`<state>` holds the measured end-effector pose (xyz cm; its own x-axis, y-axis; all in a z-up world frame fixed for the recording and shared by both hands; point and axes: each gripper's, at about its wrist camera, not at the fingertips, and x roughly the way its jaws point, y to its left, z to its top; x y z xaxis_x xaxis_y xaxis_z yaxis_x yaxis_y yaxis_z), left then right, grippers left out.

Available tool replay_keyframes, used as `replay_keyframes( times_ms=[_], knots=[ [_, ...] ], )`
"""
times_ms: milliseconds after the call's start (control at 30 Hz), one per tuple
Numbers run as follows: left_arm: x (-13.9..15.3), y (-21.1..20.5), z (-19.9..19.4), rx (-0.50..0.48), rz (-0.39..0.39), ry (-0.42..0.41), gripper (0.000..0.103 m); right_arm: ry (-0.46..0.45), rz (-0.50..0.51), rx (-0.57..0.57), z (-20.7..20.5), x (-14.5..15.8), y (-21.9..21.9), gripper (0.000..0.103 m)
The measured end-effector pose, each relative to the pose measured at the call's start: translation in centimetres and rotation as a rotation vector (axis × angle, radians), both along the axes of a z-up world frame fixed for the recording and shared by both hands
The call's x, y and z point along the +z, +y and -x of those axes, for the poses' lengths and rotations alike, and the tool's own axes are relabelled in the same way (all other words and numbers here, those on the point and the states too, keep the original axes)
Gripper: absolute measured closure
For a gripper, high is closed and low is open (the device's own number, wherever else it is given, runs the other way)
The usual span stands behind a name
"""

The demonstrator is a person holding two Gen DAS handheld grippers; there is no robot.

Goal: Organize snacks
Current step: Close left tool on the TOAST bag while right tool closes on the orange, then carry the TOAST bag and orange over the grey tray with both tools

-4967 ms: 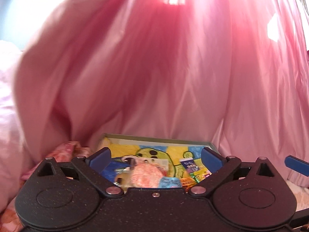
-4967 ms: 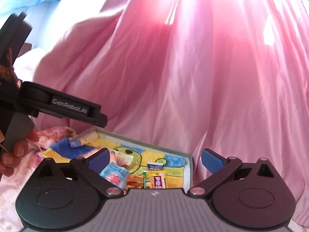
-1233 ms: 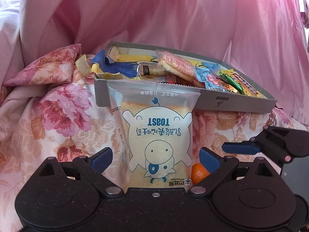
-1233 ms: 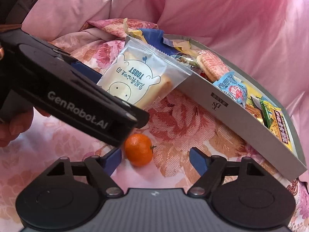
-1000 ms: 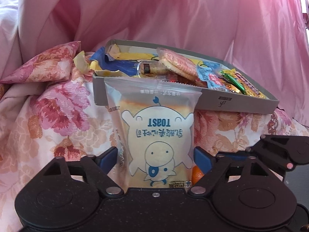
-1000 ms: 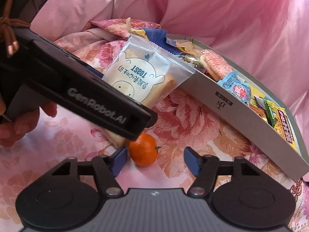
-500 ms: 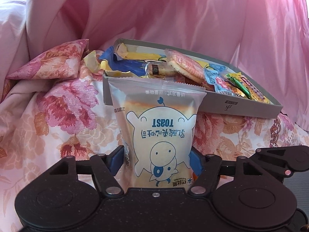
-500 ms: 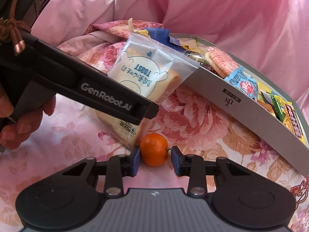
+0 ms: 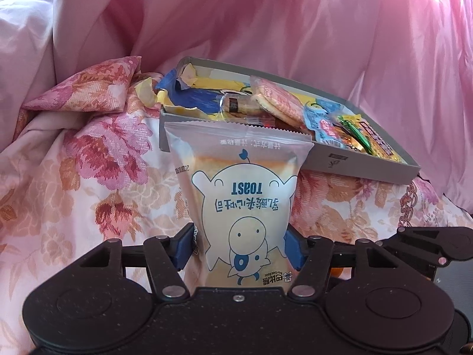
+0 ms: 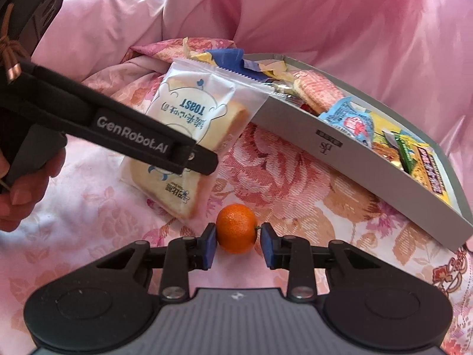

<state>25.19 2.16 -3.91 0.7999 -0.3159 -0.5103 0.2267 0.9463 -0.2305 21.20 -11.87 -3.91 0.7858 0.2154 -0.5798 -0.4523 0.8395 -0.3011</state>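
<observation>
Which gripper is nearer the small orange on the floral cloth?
Right. The right gripper has the orange between its fingers, pads at its sides. The left gripper, jaws closing on the toast packet, is just beside the orange, not around it.

A floral bedspread (image 9: 88, 159), pale pink with large rose and orange blooms, covers the bed and fills the lower half of both views. At about ten o'clock in the left wrist view a corner of it folds up into a peak (image 9: 97, 88). Behind, from nine o'clock round to three, a plain pink sheet (image 9: 295, 23) hangs in deep folds, glowing where light comes through. A paler pink quilt (image 10: 112, 23) bunches at eleven o'clock in the right wrist view.
</observation>
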Motion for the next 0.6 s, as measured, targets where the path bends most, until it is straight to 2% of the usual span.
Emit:
replay_keyframes(
  times_ms=[600],
  knots=[
    [1.4,-1.6,5.6,-0.006,-0.036,0.024,0.041,0.002,-0.1,-0.076,6.1,1.5,-3.4,0.068]
  ],
)
